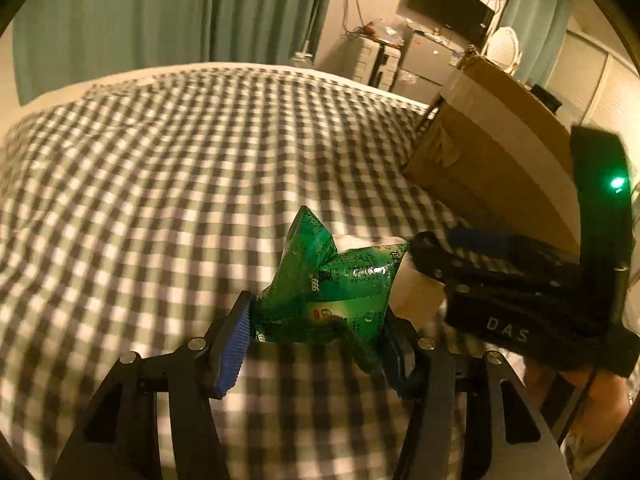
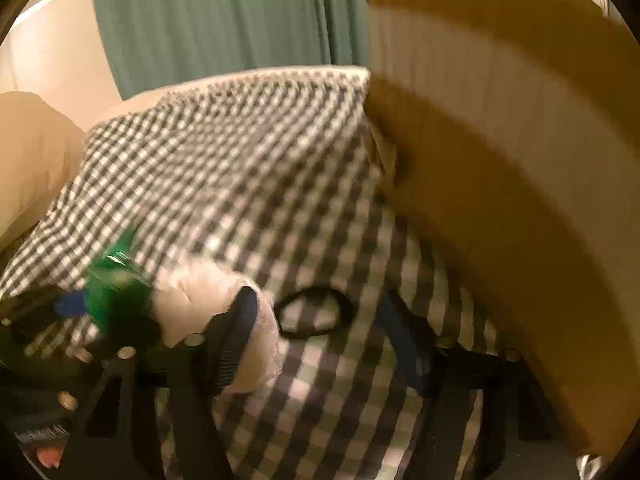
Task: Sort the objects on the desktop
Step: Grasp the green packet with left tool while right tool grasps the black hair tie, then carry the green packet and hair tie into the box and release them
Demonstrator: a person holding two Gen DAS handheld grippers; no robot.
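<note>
White letters "DAS" stand on the black body of the right gripper [image 1: 424, 256]. Just beside it, the green packet [image 1: 332, 292] carries "666"; its other print is unreadable.

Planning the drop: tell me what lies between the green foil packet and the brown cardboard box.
Left wrist view: the right hand-held gripper and bare checked cloth.

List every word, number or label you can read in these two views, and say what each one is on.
"D A S": white letters on the black body of the right gripper, left wrist view.
"666", or "999" the other way up: white digits on the green packet between the fingers of the left gripper.
Dark fine print across the green packet: too small to read.
Right wrist view: blurred, nothing readable.
</note>
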